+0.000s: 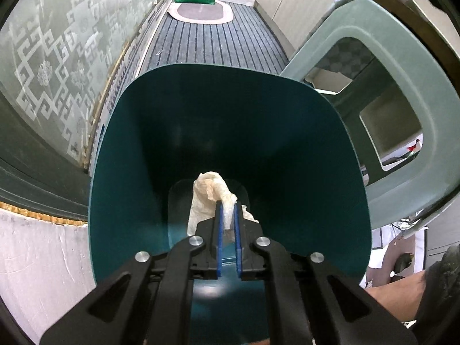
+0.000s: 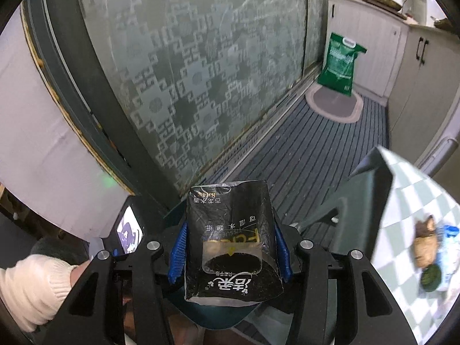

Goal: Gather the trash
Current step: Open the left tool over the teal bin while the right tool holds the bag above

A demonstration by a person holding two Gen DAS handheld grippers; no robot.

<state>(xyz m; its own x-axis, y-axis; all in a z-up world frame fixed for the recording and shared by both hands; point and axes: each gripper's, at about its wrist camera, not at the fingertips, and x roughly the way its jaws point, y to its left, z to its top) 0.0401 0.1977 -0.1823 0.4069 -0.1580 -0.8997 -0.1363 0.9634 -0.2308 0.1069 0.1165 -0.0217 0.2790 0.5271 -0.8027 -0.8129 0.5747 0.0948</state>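
A dark teal bin (image 1: 143,143) fills the left wrist view, seen from above its mouth. My left gripper (image 1: 227,204) points down into it, its blue pads close together with a crumpled white tissue (image 1: 208,189) pinched between them; the tissue's loose end hangs toward the bin's floor. In the right wrist view my right gripper (image 2: 230,228) is shut on a black plastic tissue pack (image 2: 230,210), held by its two sides, its torn oval opening facing the camera. Part of the teal bin (image 2: 218,316) shows just below the pack.
A pale green plastic stool (image 1: 402,57) stands against the bin's right side. A frosted patterned glass door (image 2: 201,72) runs along the left, beside a striped floor mat (image 2: 316,149). A green sack (image 2: 339,63) stands at the far end. A checkered tablecloth (image 2: 417,187) holds small items. A cream sleeve (image 2: 28,287) is at lower left.
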